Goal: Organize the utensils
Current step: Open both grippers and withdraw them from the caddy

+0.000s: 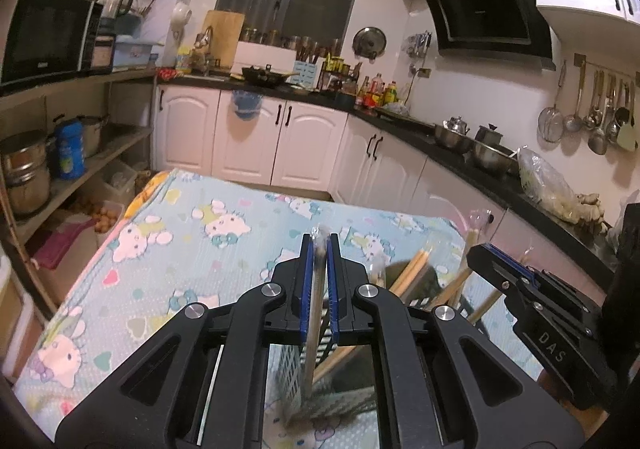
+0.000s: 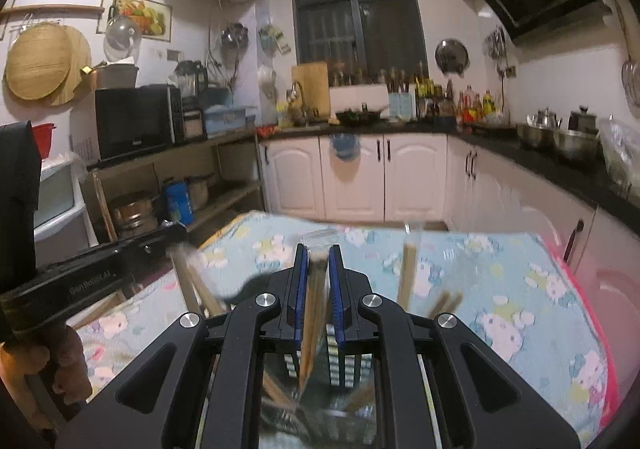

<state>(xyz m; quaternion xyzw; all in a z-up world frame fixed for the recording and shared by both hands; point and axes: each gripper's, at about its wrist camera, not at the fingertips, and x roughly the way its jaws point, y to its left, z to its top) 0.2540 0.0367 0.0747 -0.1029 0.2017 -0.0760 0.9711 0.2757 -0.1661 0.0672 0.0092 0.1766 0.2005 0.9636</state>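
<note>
My left gripper (image 1: 320, 245) is shut on a thin grey metal utensil (image 1: 315, 313) that hangs down toward a slotted utensil holder (image 1: 294, 369) below it. My right gripper (image 2: 318, 253) is shut on a wrapped pair of wooden chopsticks (image 2: 314, 313), held upright over the holder (image 2: 340, 365). More wrapped chopsticks (image 1: 414, 269) stand tilted in the holder, and they also show in the right wrist view (image 2: 408, 273). The right gripper's body (image 1: 532, 301) shows at the right of the left wrist view. The left gripper's body (image 2: 92, 281) shows at the left of the right wrist view.
The holder stands on a table with a light blue cartoon-cat cloth (image 1: 192, 241). White cabinets (image 1: 304, 137) and a black counter (image 1: 452, 137) with pots lie beyond. Open shelves (image 1: 72, 169) with pots stand at the left.
</note>
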